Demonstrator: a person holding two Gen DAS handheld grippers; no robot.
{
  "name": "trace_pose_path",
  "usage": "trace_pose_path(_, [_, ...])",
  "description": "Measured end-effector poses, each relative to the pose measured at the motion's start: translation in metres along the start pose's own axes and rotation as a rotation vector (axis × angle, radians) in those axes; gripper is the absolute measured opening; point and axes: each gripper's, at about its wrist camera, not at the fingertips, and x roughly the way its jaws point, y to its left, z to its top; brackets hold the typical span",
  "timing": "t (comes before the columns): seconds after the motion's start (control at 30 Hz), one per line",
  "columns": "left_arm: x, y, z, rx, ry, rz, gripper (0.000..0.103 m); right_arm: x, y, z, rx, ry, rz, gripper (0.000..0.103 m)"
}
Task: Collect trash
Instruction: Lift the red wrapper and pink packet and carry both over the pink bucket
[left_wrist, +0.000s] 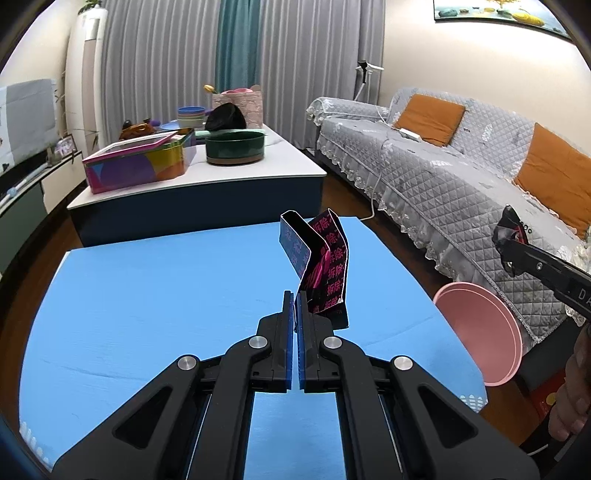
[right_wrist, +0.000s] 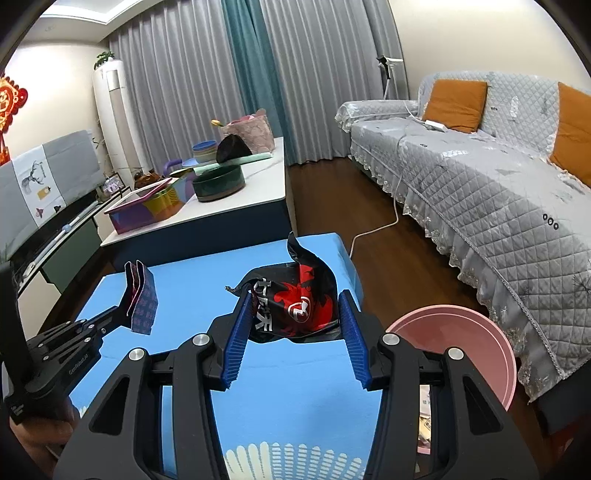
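Note:
My left gripper (left_wrist: 295, 301) is shut on a folded dark wrapper with pink print (left_wrist: 325, 269), held upright above the blue table (left_wrist: 147, 295). The same left gripper (right_wrist: 123, 314) and wrapper (right_wrist: 142, 299) show at the left of the right wrist view. My right gripper (right_wrist: 295, 306) is shut on a crumpled black and red snack bag (right_wrist: 295, 299), which bulges between its blue pads (right_wrist: 236, 332). That bag (left_wrist: 508, 236) also shows at the right edge of the left wrist view. A pink bin (right_wrist: 461, 343) stands beside the table's right edge, in front of the sofa.
A grey quilted sofa (right_wrist: 480, 192) with orange cushions runs along the right. Behind the blue table stands a white table (left_wrist: 236, 173) with a colourful tin (left_wrist: 140, 162), a green bowl (left_wrist: 234, 147) and dishes. A white cable (right_wrist: 373, 229) lies on the wood floor.

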Motion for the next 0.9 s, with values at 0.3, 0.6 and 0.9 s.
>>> trace_pose_path(0.3, [0.008, -0.023, 0.000, 0.019, 0.004, -0.030, 0.002, -0.005, -0.017, -0.003, 0.006, -0.001, -0.036, 0.048])
trace_pose_path(0.6, [0.016, -0.049, -0.001, 0.044, 0.005, -0.066, 0.002, -0.009, -0.041, -0.006, 0.032, -0.001, -0.077, 0.048])
trace_pose_path(0.9, [0.021, -0.072, -0.001, 0.068, 0.004, -0.100, 0.002, -0.014, -0.064, -0.006, 0.063, -0.007, -0.115, 0.048])
